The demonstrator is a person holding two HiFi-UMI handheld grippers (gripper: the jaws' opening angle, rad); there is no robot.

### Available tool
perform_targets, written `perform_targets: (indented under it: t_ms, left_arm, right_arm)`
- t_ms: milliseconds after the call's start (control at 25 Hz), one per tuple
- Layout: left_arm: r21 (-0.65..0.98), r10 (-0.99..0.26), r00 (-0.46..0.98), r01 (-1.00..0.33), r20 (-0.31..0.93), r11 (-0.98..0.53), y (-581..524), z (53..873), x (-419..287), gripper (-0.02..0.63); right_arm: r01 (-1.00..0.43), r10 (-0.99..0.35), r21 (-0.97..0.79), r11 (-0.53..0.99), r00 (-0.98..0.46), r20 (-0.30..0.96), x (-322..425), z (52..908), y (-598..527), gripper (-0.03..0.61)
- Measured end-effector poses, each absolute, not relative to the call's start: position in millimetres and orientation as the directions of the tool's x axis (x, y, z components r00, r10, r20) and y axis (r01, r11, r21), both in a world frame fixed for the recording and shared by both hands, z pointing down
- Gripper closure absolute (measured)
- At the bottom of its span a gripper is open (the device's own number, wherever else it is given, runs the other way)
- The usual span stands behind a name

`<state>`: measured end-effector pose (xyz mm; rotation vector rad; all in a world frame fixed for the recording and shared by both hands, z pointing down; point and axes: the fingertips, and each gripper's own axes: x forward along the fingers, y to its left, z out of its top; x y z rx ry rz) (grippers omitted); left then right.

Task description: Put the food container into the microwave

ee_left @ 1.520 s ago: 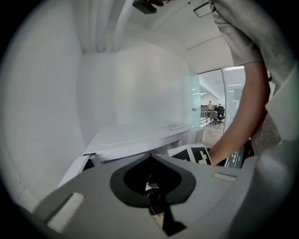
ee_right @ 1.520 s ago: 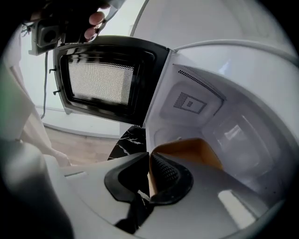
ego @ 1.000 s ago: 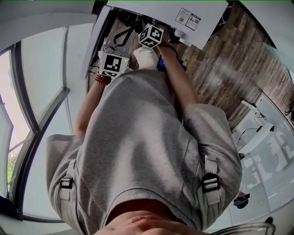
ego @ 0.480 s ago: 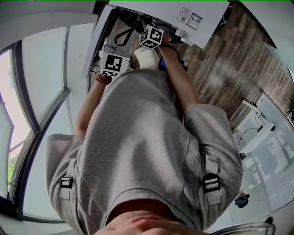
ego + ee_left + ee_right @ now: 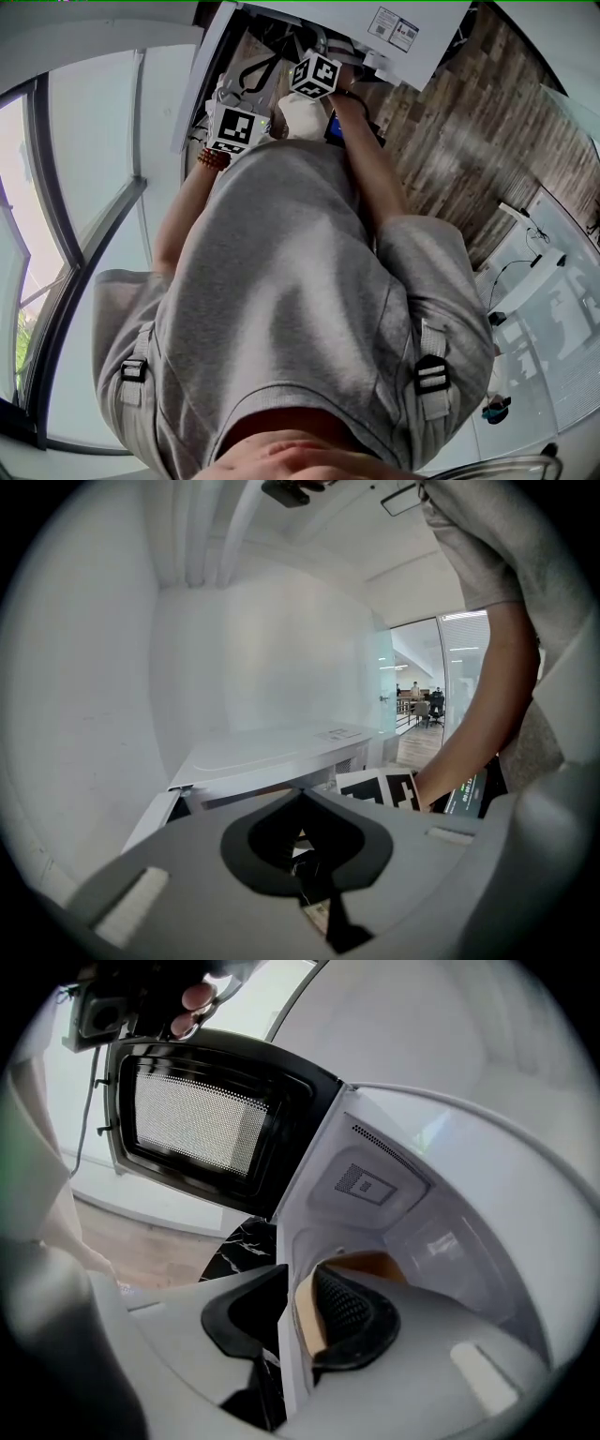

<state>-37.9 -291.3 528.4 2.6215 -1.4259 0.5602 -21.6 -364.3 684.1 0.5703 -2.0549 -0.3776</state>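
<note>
Door (image 5: 202,1124) open. Right gripper (image 5: 300,1274) pinches food container (image 5: 375,1265) by its tan wall, apparently just inside microwave (image 5: 375,1185) cavity. Left gripper (image 5: 302,794) pressed together, empty. Remaining: set down, release.

Both arms (image 5: 375,178) stretched fwd — L tool (image 5: 302,795) jaws together, R tool (image 5: 289,1277) clamped on food container (image 5: 367,1266).

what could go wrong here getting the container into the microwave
The right gripper pinches only a thin wall of the container, so it may tip or slip. That wall sits close to the front edge of the microwave and might catch there going in. The open door could swing into the way.
</note>
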Motion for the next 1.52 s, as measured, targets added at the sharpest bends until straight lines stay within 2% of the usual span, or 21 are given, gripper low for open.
perform_targets:
  t_ms: [1000, 1280, 1520]
  left_arm:
    - [-0.080, -0.773, 0.544, -0.799, 0.327, -0.596, -239, 520, -42, 0.611]
    - [-0.074, -0.787, 0.544, -0.807, 0.292, -0.585, -220, 514, -47, 0.611]
    - [-0.071, -0.789, 0.552, -0.806, 0.269, -0.588, -203, 513, -49, 0.611]
  right_arm:
    - [-0.332, -0.503, 0.385, 0.861, -0.457, 0.733, -19, 668, -300, 0.474]
    - [-0.354, -0.424, 0.267, 0.896, -0.509, 0.749, -16, 658, -272, 0.472]
    - [-0.389, -0.429, 0.239, 0.890, -0.534, 0.729, -9, 645, -253, 0.472]
